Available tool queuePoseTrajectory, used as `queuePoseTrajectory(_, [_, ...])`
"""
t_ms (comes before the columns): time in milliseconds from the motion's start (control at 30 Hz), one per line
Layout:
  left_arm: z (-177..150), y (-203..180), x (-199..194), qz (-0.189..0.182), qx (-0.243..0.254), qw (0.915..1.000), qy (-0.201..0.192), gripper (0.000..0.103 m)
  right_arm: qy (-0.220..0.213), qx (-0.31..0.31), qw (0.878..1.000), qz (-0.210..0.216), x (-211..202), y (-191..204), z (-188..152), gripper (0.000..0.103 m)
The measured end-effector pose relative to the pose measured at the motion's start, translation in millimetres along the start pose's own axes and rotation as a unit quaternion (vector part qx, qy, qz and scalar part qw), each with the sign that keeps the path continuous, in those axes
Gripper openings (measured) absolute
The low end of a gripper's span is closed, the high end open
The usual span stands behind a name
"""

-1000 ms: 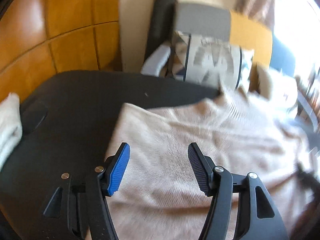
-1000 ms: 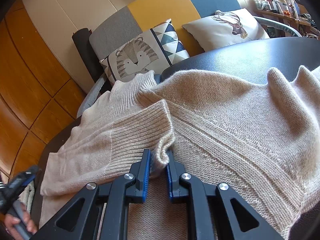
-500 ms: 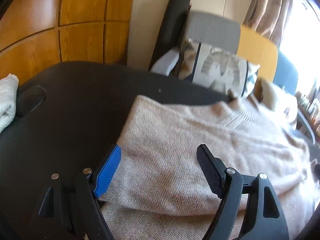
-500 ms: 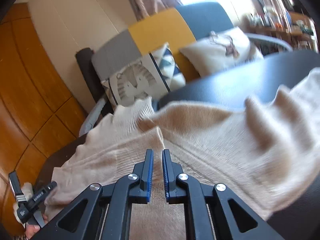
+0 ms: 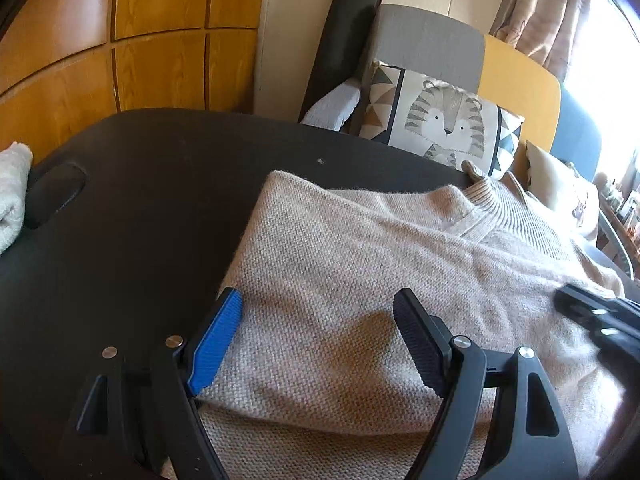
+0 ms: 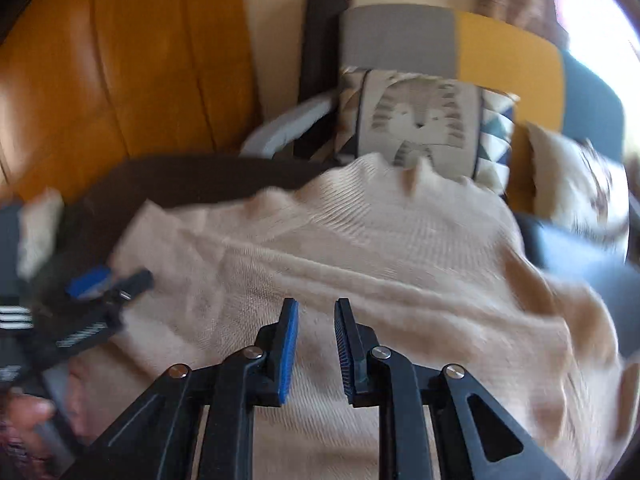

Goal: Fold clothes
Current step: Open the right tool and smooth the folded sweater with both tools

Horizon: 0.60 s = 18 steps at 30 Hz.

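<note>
Beige sweater (image 5: 360, 280) half-folded on the black table (image 5: 140, 200)

Frame centre: one side lies folded over, more folds remain. Left gripper (image 5: 320, 344) gapes wide, empty; right gripper (image 6: 316, 344), jaws just opening slightly, holds nothing.

one beige sweater (image 5: 360, 272), two cushions, one white cloth (image 5: 12, 192), one black table (image 5: 140, 184).

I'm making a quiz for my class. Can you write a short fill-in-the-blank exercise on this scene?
1. The beige sweater lies on a ____ table.
2. The cushion behind the table shows a ____.
3. The left gripper has its fingers ____, with the sweater's folded edge between them.
4. The right gripper holds ____.

Missing words: black; tiger; open; nothing
</note>
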<state>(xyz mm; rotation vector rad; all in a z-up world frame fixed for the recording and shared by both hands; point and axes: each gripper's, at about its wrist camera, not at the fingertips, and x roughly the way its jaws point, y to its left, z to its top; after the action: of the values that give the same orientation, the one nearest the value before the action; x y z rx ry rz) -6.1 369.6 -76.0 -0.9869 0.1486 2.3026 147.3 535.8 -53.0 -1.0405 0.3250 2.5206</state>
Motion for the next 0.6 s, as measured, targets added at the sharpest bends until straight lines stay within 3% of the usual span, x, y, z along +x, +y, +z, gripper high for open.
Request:
queuePoseTrajectory(100, [-1.7, 0.0, -1.2, 0.003, 0.002, 1.0000, 0.001, 0.081, 0.030, -0.013, 0.999, -0.017, 21.0, -2.5, 4.6, 0.019])
queuePoseTrajectory(300, [-2.5, -1.7, -1.6, 0.009, 0.009, 0.9999, 0.003, 0.081, 0.023, 0.105, 0.990, -0.088, 3.4, -70.5, -4.3, 0.018])
queuePoseTrajectory(367, [-2.7, -2.2, -1.6, 0.011, 0.010, 0.9999, 0.003, 0.081, 0.025, 0.101, 0.988, -0.110, -5.2, -67.3, -3.6, 0.020])
queuePoseTrajectory(467, [-2.7, -2.5, -1.8, 0.012, 0.011, 0.9999, 0.004, 0.081, -0.011, 0.075, 0.995, -0.058, -24.5, -38.4, -3.7, 0.021])
queuePoseTrajectory(600, [-1.6, -3.2, -1.6, 0.014, 0.012, 0.9998, 0.005, 0.081, 0.001, 0.003, 1.000, -0.018, -17.2, 8.5, -5.1, 0.021])
